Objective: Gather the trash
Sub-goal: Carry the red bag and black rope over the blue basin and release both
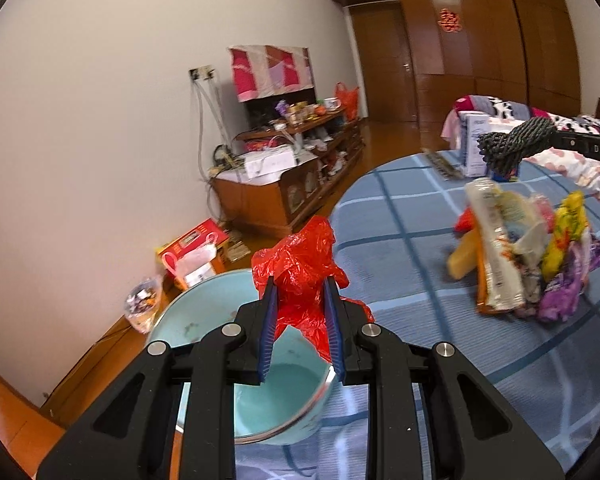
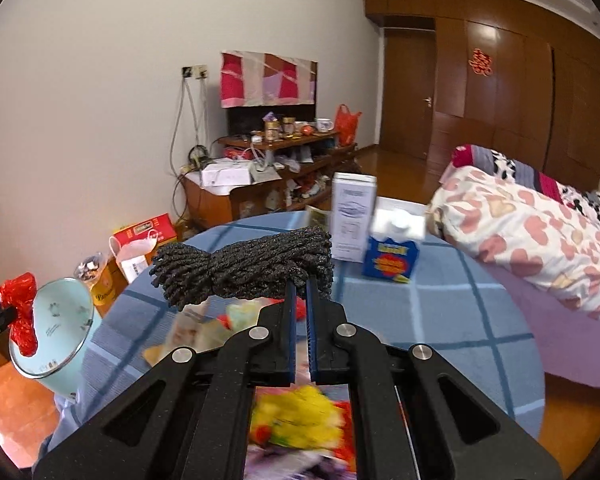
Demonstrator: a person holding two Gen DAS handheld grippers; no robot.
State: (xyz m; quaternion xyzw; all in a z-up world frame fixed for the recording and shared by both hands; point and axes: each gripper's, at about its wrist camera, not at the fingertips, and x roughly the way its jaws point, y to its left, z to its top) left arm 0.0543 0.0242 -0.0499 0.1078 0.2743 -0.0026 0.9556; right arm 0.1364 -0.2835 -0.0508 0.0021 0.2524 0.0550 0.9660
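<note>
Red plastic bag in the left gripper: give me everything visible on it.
The red plastic bag is thin, glossy, crumpled film, bunched into a wad. The left gripper pinches it between its blue pads, with loose folds sticking out above and trailing below. It hangs over the open mouth of the light blue bin.

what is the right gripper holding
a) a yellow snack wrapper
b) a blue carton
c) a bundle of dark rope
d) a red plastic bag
c: the right gripper has its jaws nearly closed on the bundle of dark rope, lifted above the table; the red plastic bag sits in the left gripper.
</note>
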